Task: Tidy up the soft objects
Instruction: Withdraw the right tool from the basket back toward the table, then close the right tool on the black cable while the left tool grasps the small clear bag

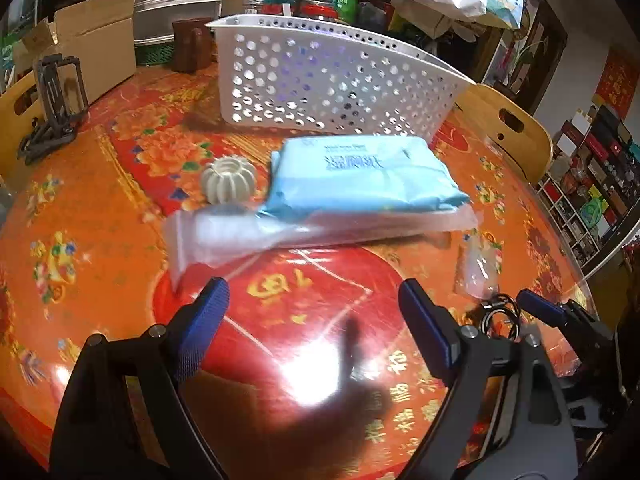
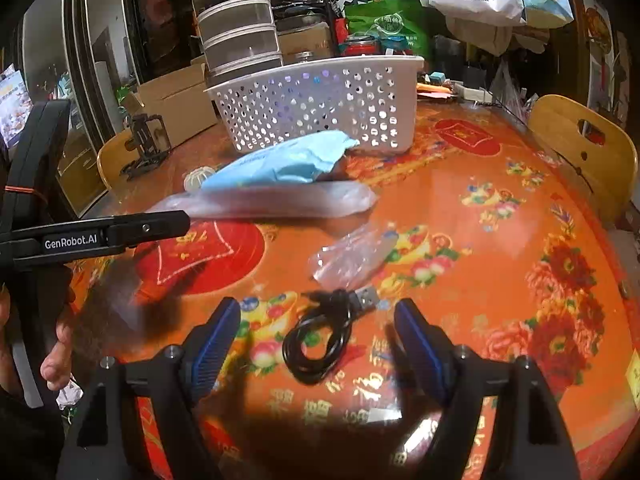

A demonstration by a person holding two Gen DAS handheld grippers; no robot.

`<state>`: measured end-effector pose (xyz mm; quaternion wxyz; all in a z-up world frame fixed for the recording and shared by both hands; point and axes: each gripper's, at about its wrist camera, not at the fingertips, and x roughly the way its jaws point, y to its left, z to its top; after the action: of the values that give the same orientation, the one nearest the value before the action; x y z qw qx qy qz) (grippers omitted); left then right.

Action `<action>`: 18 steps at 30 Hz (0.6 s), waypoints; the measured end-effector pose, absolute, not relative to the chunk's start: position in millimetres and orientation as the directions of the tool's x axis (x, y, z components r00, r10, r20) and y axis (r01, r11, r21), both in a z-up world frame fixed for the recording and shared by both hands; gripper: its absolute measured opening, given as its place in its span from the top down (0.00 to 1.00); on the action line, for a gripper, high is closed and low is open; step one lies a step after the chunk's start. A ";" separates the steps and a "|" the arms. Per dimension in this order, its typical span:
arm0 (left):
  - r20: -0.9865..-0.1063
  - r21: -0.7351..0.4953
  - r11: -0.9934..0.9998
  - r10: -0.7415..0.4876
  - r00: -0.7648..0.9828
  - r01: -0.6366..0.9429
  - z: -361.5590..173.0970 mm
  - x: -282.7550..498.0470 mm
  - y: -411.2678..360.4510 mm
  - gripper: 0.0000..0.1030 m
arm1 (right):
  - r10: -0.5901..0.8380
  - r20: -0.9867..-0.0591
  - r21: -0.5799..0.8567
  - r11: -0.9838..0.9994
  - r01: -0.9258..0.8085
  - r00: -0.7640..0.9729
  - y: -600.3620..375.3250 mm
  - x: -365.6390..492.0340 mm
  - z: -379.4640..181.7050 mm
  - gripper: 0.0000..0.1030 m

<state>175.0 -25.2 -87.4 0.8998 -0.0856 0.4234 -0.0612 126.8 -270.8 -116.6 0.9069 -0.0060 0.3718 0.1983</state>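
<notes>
A light blue soft pack of tissues (image 1: 360,176) lies on the table in front of a white perforated basket (image 1: 332,80). A long clear zip bag (image 1: 280,232) lies against the pack's near side. My left gripper (image 1: 316,314) hovers open over the red tablecloth, short of the bag, with nothing between its fingers. In the right wrist view, my right gripper (image 2: 316,334) is open, with a coiled black USB cable (image 2: 320,340) lying on the table between its fingers, untouched. A small clear plastic bag (image 2: 352,256) lies just beyond the cable. The pack (image 2: 288,160) and basket (image 2: 320,104) are farther back.
A grey ribbed ball (image 1: 228,182) sits left of the pack. A black stand (image 1: 56,96), cardboard boxes and stacked containers (image 2: 240,32) crowd the far side. Wooden chair backs (image 2: 584,148) rise at the table's edge. A hand (image 2: 60,340) holds the left gripper (image 2: 176,222).
</notes>
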 end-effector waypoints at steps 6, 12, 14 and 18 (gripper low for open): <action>-0.765 -0.206 0.978 -0.187 0.616 0.042 -95.5 172.2 -48.3 0.17 | 0.335 -0.686 0.098 0.922 -0.374 0.646 -269.4 121.3 -124.2 0.65; -0.770 -0.222 0.975 -0.188 0.609 0.021 -99.9 172.1 -70.1 0.17 | 0.390 -0.672 0.131 0.900 -0.417 0.630 -282.1 118.1 -124.1 0.82; -0.775 -0.221 0.975 -0.195 0.601 0.032 -102.6 173.3 -84.7 0.17 | 0.389 -0.673 0.138 0.902 -0.410 0.629 -294.5 119.4 -123.0 0.85; -0.779 -0.211 0.975 -0.211 0.590 0.069 -105.7 176.6 -115.6 0.17 | 0.375 -0.674 0.140 0.911 -0.388 0.637 -315.3 122.0 -123.2 0.91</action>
<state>176.6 -115.6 -105.7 0.8882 -0.0794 0.4456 -0.0789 122.0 -315.3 -123.2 0.9046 -0.0087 0.3703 0.2111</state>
